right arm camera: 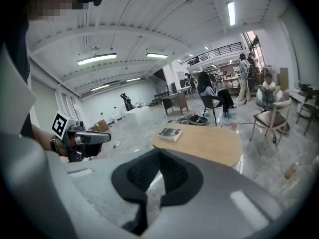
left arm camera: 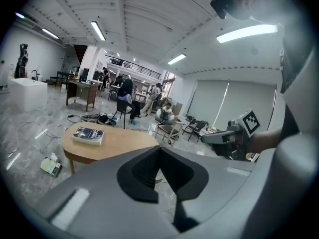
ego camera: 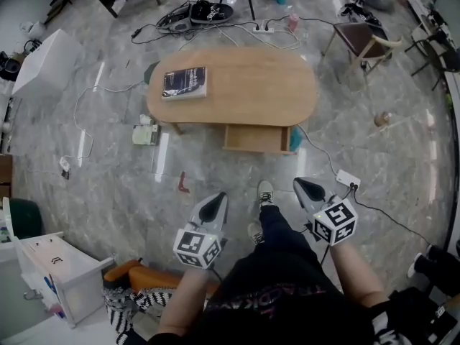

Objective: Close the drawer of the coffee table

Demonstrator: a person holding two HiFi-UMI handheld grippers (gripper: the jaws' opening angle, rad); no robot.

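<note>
An oval wooden coffee table (ego camera: 244, 85) stands on the marble floor ahead of me, with its drawer (ego camera: 256, 138) pulled out on my side. A dark book (ego camera: 185, 82) lies on the tabletop's left part. My left gripper (ego camera: 211, 208) and right gripper (ego camera: 310, 190) hover well short of the table, over the floor, both shut and empty. The table (left arm camera: 112, 141) with the book (left arm camera: 88, 135) shows beyond the left gripper (left arm camera: 159, 151). It also shows past the right gripper (right arm camera: 159, 153), where the table (right arm camera: 204, 142) carries the book (right arm camera: 170, 133).
Cables and a white power strip (ego camera: 348, 179) trail across the floor right of the drawer. A wooden chair (ego camera: 363, 42) stands beyond the table's right end. A white cabinet (ego camera: 54, 268) and an orange item (ego camera: 133, 273) sit near my left side. People sit in the background (left arm camera: 124, 96).
</note>
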